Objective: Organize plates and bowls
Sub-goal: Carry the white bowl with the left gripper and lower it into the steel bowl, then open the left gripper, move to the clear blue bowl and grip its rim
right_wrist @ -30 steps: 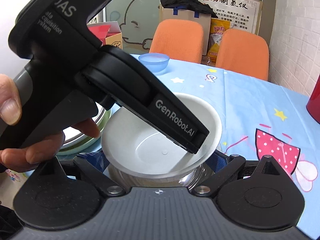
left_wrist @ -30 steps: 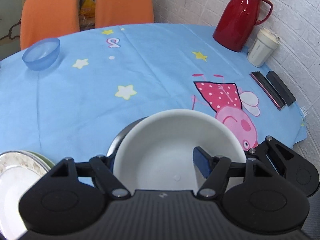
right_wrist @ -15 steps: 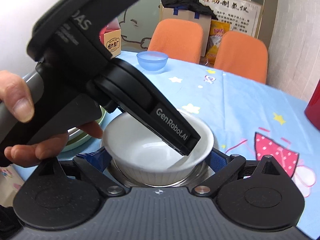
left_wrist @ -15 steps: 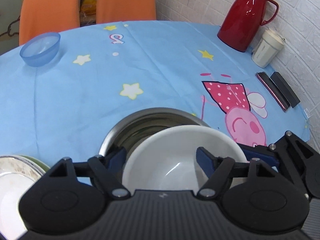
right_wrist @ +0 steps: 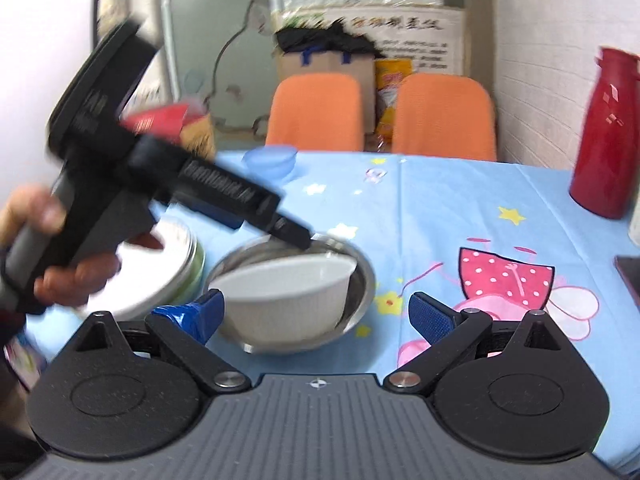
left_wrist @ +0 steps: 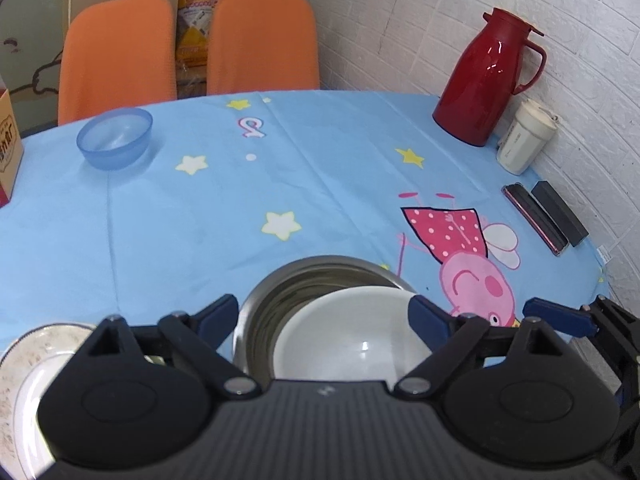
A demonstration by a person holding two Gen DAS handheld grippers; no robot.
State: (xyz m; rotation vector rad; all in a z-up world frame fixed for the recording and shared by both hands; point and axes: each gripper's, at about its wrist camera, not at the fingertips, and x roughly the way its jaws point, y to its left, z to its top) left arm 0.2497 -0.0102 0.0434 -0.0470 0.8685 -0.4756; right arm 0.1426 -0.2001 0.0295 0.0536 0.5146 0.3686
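Observation:
A white bowl (left_wrist: pixel 352 340) sits tilted inside a steel bowl (left_wrist: pixel 272 300) at the near table edge; both also show in the right wrist view, the white bowl (right_wrist: pixel 288 296) and the steel bowl (right_wrist: pixel 360 280). My left gripper (left_wrist: pixel 324 316) is open, its fingers either side of the bowls, above them. My right gripper (right_wrist: pixel 316 312) is open and empty, just short of the steel bowl. A blue plastic bowl (left_wrist: pixel 115 138) stands at the far left. A stack of plates (left_wrist: pixel 24 368) lies at the near left.
A red thermos (left_wrist: pixel 486 76), a white cup (left_wrist: pixel 524 142) and two dark flat cases (left_wrist: pixel 544 214) stand along the right by the brick wall. Two orange chairs (left_wrist: pixel 188 44) stand beyond the table. A cardboard box (left_wrist: pixel 8 148) is at the left edge.
The left gripper let go of the white bowl, which dropped into the steel bowl, and lifted back with its jaws opened. The right gripper pulled back from the steel bowl.

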